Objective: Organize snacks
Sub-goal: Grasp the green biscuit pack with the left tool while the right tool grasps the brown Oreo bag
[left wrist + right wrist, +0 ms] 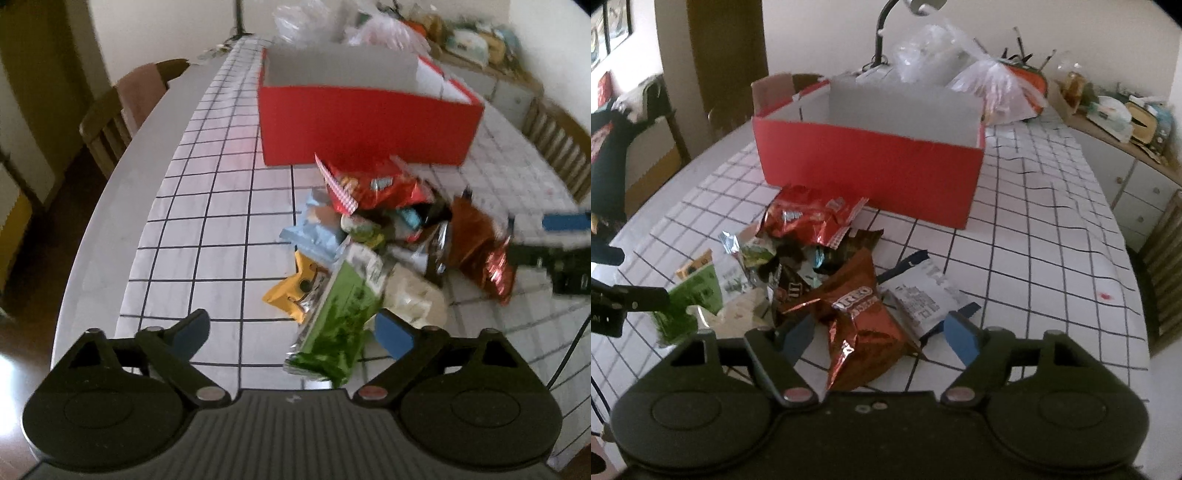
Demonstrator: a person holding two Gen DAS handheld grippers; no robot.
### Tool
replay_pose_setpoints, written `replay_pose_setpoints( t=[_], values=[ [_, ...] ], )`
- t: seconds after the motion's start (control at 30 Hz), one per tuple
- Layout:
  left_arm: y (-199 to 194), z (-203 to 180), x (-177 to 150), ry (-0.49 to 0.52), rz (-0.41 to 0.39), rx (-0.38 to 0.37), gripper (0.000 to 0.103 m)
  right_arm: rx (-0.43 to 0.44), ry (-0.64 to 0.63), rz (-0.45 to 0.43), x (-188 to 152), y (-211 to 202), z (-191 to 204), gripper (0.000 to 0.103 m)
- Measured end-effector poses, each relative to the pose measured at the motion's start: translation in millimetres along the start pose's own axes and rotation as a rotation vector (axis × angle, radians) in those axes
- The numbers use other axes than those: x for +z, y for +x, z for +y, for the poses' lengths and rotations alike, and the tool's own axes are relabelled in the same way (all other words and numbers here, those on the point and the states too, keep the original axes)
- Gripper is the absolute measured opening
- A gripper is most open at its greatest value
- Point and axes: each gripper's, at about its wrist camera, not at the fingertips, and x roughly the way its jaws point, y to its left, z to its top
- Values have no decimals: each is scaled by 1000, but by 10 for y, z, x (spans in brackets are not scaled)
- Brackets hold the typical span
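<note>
The snack pile [812, 266] lies on your counter [1034, 229], just in front of the open red box [871, 166], whose inside shows grey and bare as far as you can see. A red foil bag [809, 218] sits nearest the box; a copper-brown packet [857, 325] and a white wrapper [919, 299] lie closest to you on the right, a green packet [340, 321] and a yellow one [291, 291] on the left. Your left tool [291, 332] is spread wide, with the green packet's lower end between its blue pads, neither pad clearly pressing it. Your right tool [879, 336] is also spread, straddling the copper-brown packet without pinching it. Plastic bags [960, 74] crowd the counter behind the box.
</note>
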Motion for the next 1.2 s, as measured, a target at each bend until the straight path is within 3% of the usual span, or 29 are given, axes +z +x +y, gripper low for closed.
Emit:
replay_pose_setpoints(
  t=[0.2, 0.53, 0.63, 0.9, 1.07, 1.2],
  values=[
    [76, -210, -142, 212, 0, 16, 85, 19, -81, 45, -18, 166, 31, 68],
    [222, -466, -153, 383, -22, 46, 78, 25, -191, 63, 19, 332, 59, 60],
    [287, -517, -154, 417, -20, 56, 67, 37, -201, 71, 22, 367, 63, 57],
    [332, -680, -188, 519, -48, 89, 56, 56, -220, 74, 29, 424, 126, 52],
    [339, -708, -174, 537, -46, 65, 42, 61, -228, 72, 4, 439, 138, 49],
    [341, -703, -159, 523, -45, 56, 42, 73, -208, 71, 12, 427, 116, 43]
  ],
)
